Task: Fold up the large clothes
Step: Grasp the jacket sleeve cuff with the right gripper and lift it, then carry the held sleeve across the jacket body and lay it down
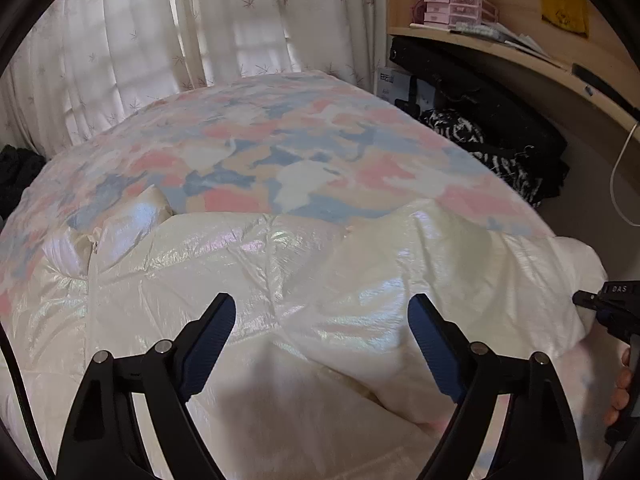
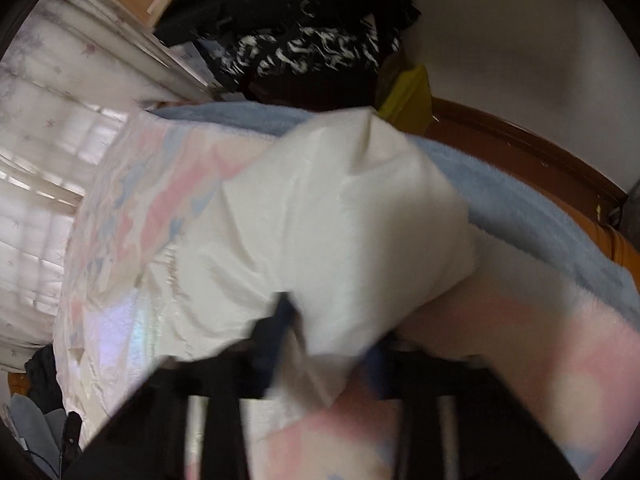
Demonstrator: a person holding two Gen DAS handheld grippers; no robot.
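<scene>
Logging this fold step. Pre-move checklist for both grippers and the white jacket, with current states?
1. Right gripper shut on the white puffer jacket: ok, fabric bunched at its fingers, picture blurred.
2. Left gripper has a hold: not ok, fingers apart over the fabric.
3. Jacket flat on the patterned blanket: not ok, creased, a hump by the right gripper.
4. Zipper closed: cannot tell.
5. Blanket ahead free for folding: ok.

Bed [image 1: 460, 148] w/ patterned blanket; white puffer jacket [image 1: 280, 264] on top.
</scene>
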